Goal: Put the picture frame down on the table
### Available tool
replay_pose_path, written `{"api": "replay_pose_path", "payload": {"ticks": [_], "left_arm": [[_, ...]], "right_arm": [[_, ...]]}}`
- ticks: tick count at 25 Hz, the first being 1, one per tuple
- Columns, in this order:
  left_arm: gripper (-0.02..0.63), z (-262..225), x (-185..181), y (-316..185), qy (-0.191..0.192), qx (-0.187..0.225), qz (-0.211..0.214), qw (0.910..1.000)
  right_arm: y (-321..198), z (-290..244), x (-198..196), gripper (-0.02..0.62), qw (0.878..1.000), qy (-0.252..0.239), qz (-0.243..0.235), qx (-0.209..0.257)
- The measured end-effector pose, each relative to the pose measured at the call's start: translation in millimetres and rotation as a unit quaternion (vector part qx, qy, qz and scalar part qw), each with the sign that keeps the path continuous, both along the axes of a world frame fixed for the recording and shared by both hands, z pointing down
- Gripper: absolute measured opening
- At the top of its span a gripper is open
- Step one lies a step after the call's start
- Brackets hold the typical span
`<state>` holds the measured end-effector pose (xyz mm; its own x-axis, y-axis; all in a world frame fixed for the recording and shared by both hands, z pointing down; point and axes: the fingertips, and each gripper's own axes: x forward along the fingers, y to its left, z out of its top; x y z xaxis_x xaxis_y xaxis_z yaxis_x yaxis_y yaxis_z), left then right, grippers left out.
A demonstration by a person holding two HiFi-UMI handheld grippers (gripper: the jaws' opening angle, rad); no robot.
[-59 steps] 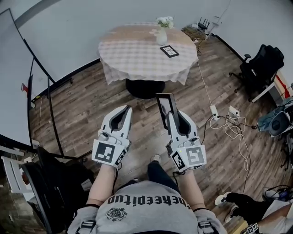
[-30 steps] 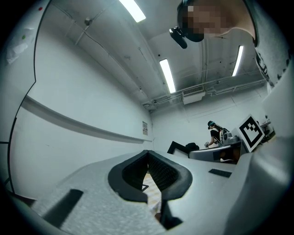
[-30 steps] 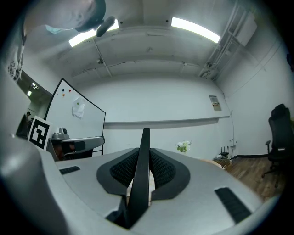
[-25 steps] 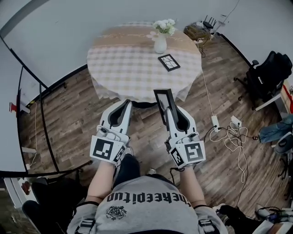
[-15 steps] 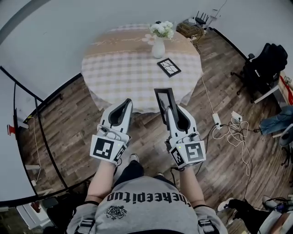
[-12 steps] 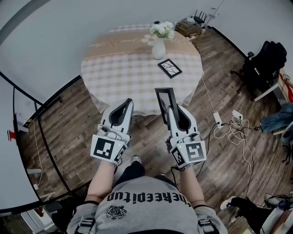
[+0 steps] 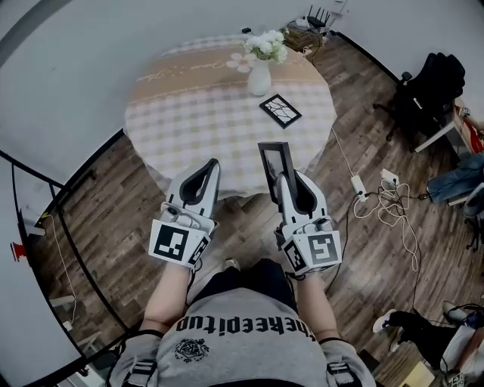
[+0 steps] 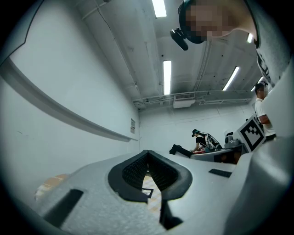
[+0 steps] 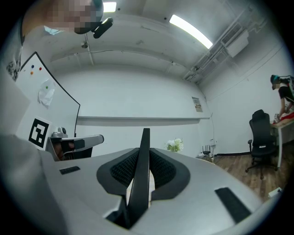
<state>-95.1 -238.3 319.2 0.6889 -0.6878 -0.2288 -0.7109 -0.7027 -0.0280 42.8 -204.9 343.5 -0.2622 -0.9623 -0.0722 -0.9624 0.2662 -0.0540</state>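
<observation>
My right gripper (image 7: 285, 178) is shut on a dark picture frame (image 7: 274, 168), which stands upright and edge-on between the pads (image 9: 145, 137). In the head view it hangs just before the near edge of the round table (image 7: 189, 106) with its checked cloth. My left gripper (image 7: 211, 164) is level beside it, shut and empty, its tips meeting (image 8: 148, 153). A second small picture frame (image 7: 280, 110) lies flat on the table, near a white vase of flowers (image 7: 259, 66).
A black office chair (image 7: 425, 89) stands at the right. Cables and a power strip (image 7: 378, 198) lie on the wood floor right of the table. A router (image 7: 316, 17) sits by the far wall. A black rail (image 7: 45, 208) runs along the left.
The table has come nearer and now lies just ahead of both grippers. The two grippers keep the same places side by side, and the frame stays upright in the right one.
</observation>
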Motion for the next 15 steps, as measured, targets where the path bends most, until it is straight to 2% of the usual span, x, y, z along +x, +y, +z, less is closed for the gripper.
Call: {"api": "replay_pose_path", "payload": {"ticks": [8,15], "left_arm": [[0.015,10,1,-37,0.003,-0.014,0.001,0.9999],[0.015,15,7,-81,0.006,-0.023,-0.009,0.9997]], "right_arm": [[-34,13,6,0.072,1.000,-0.001,0.011,-0.018],[-83,30,16,0.072,0.999,-0.008,0.010,-0.043]]}}
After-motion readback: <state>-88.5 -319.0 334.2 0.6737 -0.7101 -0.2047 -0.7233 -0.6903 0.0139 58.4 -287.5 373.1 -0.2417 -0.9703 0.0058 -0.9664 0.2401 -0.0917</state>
